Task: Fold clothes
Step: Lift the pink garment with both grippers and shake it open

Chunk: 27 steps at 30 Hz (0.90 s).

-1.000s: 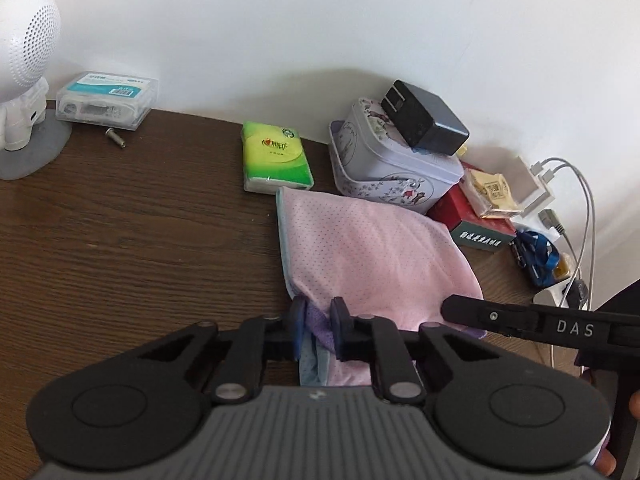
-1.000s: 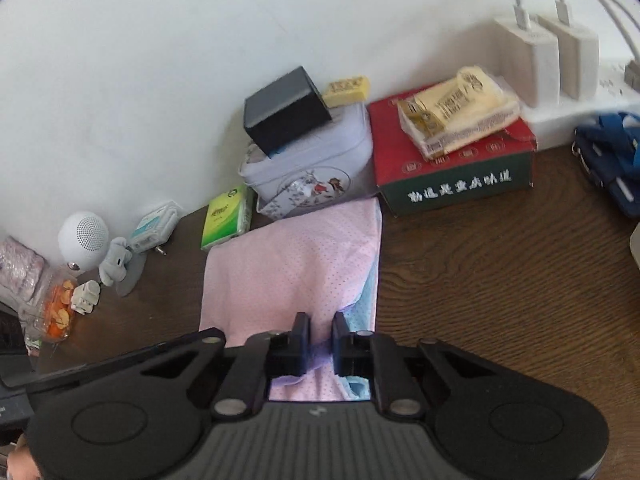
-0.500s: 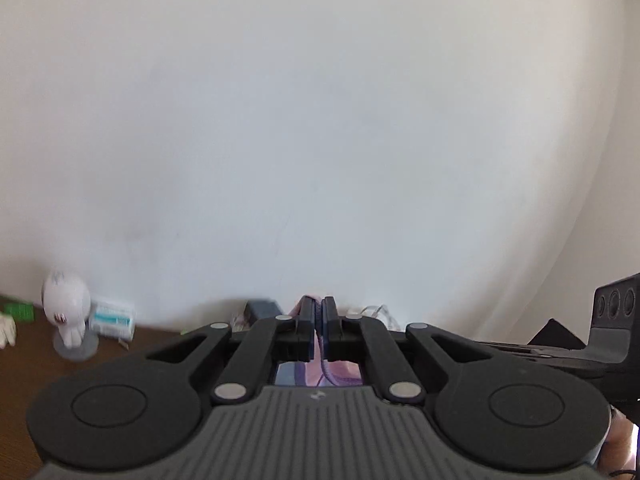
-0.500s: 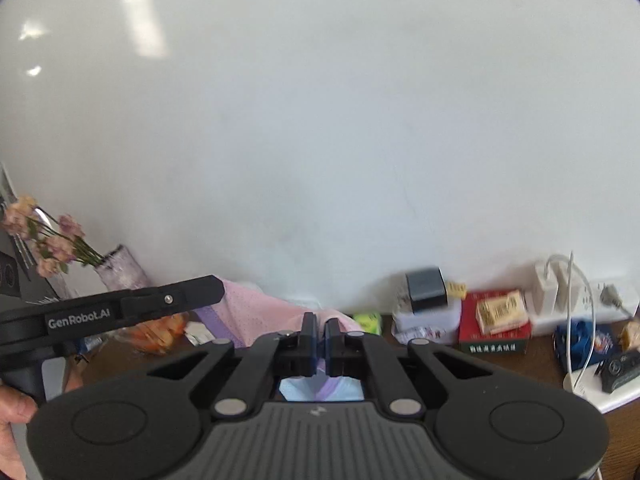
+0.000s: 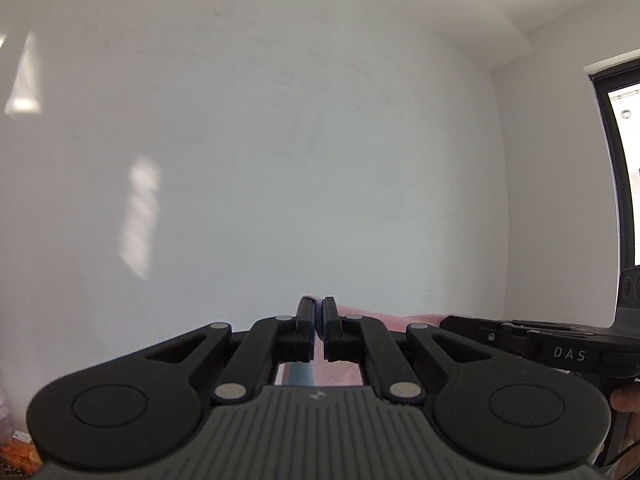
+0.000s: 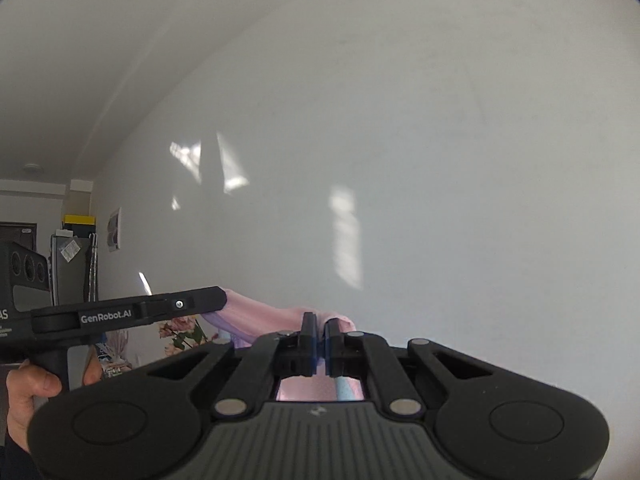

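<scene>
1. Left wrist view: plain white wall (image 5: 320,140) fills nearly the whole frame, soft light patches on it; same wall in the right wrist view (image 6: 420,160), with the ceiling line curving across the upper left.
2. Dark-framed window (image 5: 616,160) at the right edge of the left wrist view, bright outside.
3. Doorway area far left in the right wrist view: grey cabinet with a yellow box on top (image 6: 74,256), small and blurry.
4. Pink dotted mesh garment with a light-blue edge (image 6: 276,318) is held up in the air in front of the wall, stretched between both grippers; top edge sags a little between them. Left wrist view shows the same cloth (image 5: 384,318) running right from the jaws and hanging below them.
5. Left gripper (image 5: 319,312), black, two fingers: clenched on the garment's top edge, cloth pinched between the pads. Seen side-on in the right wrist view (image 6: 212,300), gripped by a hand (image 6: 30,396).
6. Right gripper (image 6: 319,326): clenched on the other top corner, pink fabric bunched over its tips. Its body shows at the right of the left wrist view (image 5: 448,322).
7. Pink artificial flowers (image 6: 180,330) low behind the left gripper.
</scene>
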Each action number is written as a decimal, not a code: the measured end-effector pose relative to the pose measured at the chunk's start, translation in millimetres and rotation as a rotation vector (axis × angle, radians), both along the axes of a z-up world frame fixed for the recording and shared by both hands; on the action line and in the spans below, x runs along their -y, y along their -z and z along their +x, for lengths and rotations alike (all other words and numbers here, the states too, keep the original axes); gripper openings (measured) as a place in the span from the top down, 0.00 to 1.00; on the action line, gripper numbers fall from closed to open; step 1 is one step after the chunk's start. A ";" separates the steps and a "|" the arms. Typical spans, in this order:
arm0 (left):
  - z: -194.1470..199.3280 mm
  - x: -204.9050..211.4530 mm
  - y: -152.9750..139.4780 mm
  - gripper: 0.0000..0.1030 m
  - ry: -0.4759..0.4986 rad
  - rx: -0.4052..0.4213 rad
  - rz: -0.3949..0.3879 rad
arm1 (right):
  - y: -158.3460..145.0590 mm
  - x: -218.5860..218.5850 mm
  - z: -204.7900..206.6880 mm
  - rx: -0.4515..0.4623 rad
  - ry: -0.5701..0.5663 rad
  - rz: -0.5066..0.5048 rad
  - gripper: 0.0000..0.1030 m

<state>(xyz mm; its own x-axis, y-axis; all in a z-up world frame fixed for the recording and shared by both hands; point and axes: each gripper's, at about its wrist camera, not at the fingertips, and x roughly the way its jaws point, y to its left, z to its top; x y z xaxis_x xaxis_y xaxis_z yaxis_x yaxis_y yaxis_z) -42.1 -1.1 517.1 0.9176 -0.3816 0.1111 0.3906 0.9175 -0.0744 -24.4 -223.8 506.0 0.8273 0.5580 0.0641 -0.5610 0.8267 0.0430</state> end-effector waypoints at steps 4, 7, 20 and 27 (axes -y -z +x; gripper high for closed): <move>-40.1 -0.4 -11.0 0.97 -0.002 0.032 0.002 | -18.2 -4.9 -47.6 0.071 0.009 0.000 0.98; -43.1 -6.0 -11.0 0.97 -0.018 0.017 0.012 | -21.9 -9.4 -55.8 0.074 0.021 0.002 0.98; 168.7 -41.5 134.3 0.97 -0.121 -0.374 0.061 | 105.1 -62.3 134.6 -0.306 0.066 -0.070 0.97; 295.4 -40.4 279.1 0.34 -0.336 -0.567 0.176 | 275.6 -81.8 292.2 -0.658 0.264 -0.216 0.80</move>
<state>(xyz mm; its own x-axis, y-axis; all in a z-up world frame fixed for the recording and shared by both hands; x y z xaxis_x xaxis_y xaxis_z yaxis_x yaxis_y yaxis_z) 253.2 39.3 237.9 0.8877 -0.0341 -0.4592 0.0272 0.9994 -0.0218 267.7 -142.0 230.4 0.7650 0.2790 -0.5804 -0.2563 0.9587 0.1229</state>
